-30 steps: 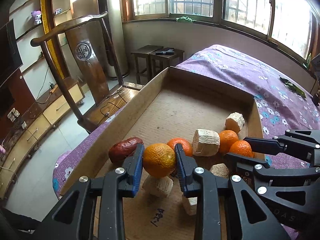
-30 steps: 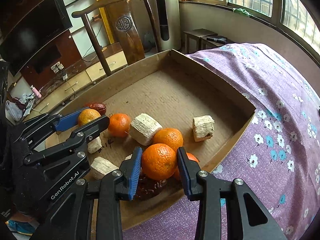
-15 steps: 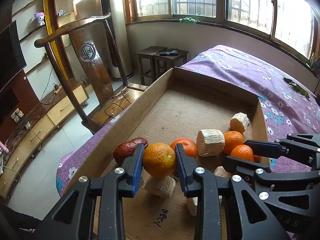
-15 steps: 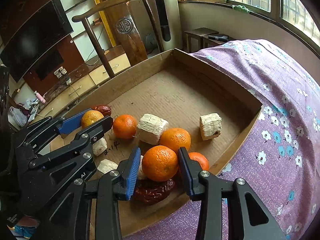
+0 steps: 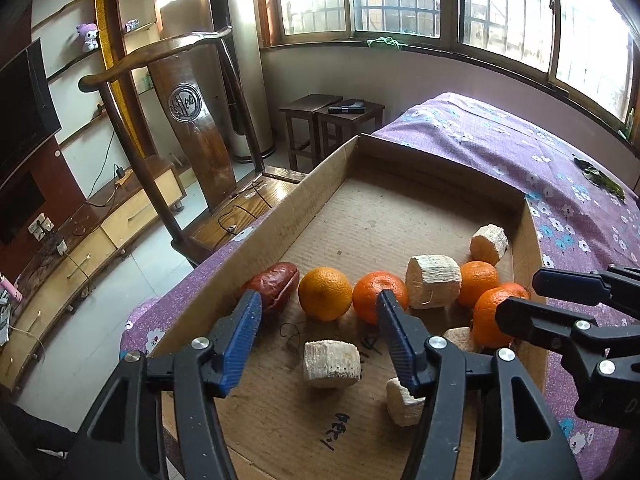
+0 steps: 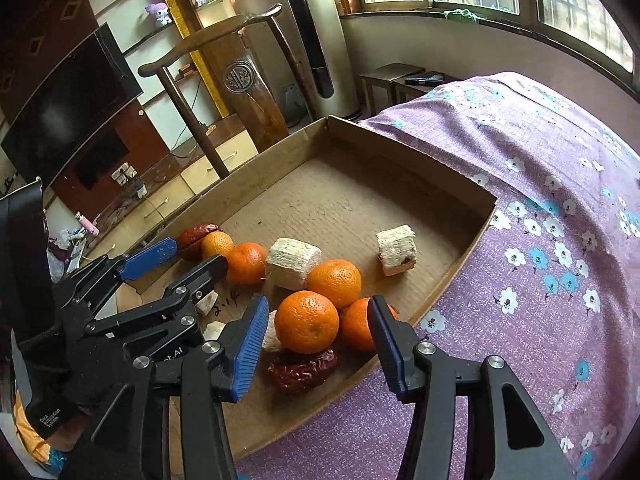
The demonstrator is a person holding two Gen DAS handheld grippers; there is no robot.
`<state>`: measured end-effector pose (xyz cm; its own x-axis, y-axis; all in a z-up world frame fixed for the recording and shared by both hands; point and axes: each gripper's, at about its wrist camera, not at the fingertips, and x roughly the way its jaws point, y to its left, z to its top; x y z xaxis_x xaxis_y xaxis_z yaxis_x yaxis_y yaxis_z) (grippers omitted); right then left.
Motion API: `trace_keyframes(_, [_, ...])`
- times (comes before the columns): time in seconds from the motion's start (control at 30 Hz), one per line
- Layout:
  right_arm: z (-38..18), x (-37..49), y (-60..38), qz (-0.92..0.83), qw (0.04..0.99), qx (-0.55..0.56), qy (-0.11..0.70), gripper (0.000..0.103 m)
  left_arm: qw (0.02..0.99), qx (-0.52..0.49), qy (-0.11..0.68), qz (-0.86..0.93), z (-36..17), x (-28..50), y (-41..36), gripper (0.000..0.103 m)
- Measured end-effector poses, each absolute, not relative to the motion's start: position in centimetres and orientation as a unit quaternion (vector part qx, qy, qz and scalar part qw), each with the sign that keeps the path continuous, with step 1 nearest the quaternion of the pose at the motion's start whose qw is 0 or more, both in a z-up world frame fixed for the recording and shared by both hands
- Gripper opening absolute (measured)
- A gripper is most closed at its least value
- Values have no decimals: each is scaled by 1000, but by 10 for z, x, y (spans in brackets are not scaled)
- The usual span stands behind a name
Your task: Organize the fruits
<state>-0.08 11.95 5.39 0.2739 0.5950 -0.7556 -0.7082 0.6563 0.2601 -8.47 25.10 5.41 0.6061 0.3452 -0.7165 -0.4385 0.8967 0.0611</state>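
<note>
A shallow cardboard tray lies on a purple flowered bed. It holds several oranges, pale sugarcane chunks and two dark red dates. My left gripper is open; a yellow-orange orange rests on the tray floor just beyond its fingertips, next to a date and another orange. My right gripper is open around an orange that sits on a date, with its pads apart from it.
A wooden chair stands beyond the tray's left wall. Two small stools stand by the window wall. The purple bedspread stretches to the right. A TV and low cabinet lie at left.
Both grippers have opened and let go of their oranges. The left orange now rests on the tray floor; the right orange sits on the date. Both grippers drew back slightly.
</note>
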Motion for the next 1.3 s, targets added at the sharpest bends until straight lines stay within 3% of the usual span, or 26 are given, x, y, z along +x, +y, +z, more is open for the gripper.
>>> trace_keyframes(0.1, [55,-4,112,398,803,-65,439,61,898,-59,377,219,56,-89,249,76])
trace_keyframes(0.2, [59,-8,102,385,814,-62,430,62,901,-56,369,220,58,-93,245,82])
trace_keyframes(0.27, [63,-10,96,376,822,-60,422,68,903,-55,365,220,59,-94,241,87])
trace_keyframes(0.37, [68,-17,87,363,835,-62,409,75,906,-47,360,219,63,-95,234,87])
trace_keyframes(0.5, [69,-22,77,351,841,-57,407,77,912,-43,345,217,70,-100,226,93])
trace_keyframes(0.97, [79,-47,44,331,860,-47,385,91,926,-33,310,211,90,-122,198,94])
trace_keyframes(1.3, [83,-56,31,330,863,-39,381,92,930,-33,304,205,96,-129,185,94])
